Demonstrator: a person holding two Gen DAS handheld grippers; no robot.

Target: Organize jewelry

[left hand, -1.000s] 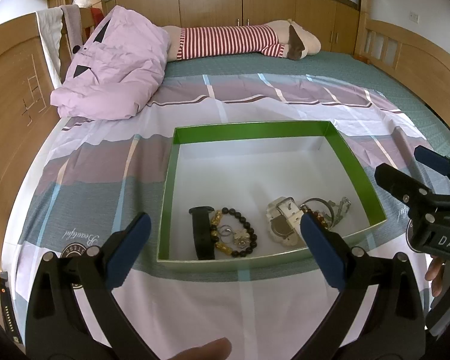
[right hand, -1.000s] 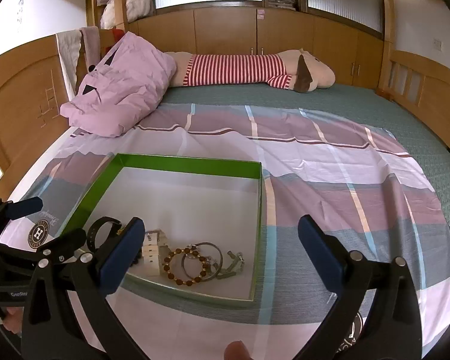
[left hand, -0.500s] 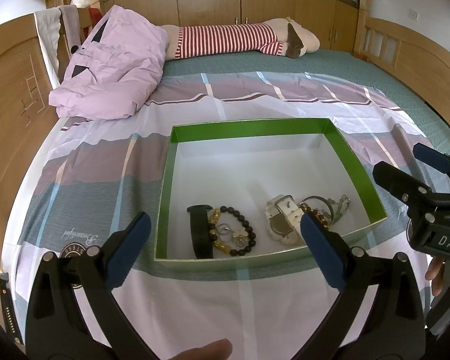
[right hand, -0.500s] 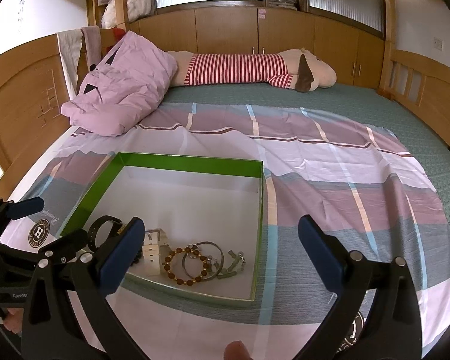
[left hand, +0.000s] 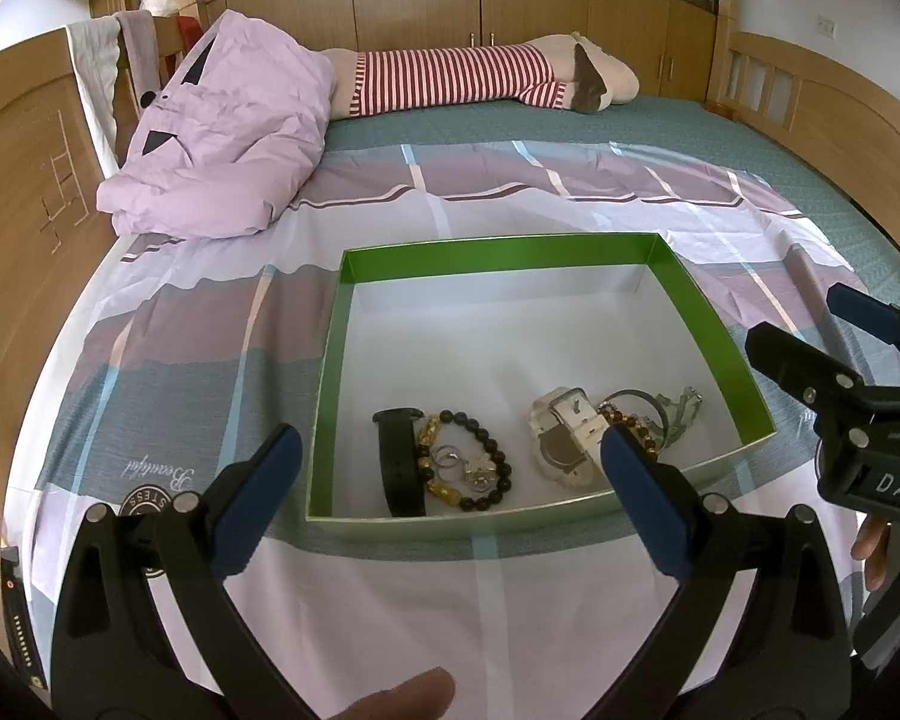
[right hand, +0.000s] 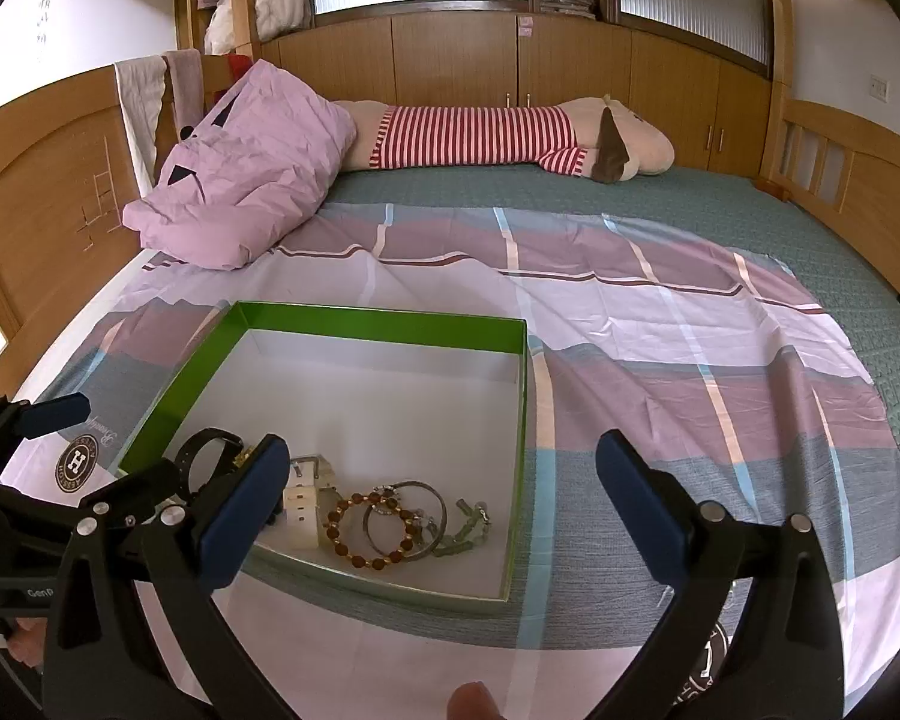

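A green-rimmed box with a white floor lies on the bed. Near its front wall lie a black watch band, a black-and-gold bead bracelet, a white watch, a brown bead bracelet and a silver bangle. The box also shows in the right wrist view. My left gripper is open and empty, just short of the box's front wall. My right gripper is open and empty, above the box's near right corner.
A plaid sheet covers the green mattress. A lilac duvet is heaped at the far left, a striped plush toy lies along the far edge. Wooden bed rails stand on both sides.
Both views have shifted only slightly; the box sits a little higher in the left wrist view. Both grippers stay open and empty.
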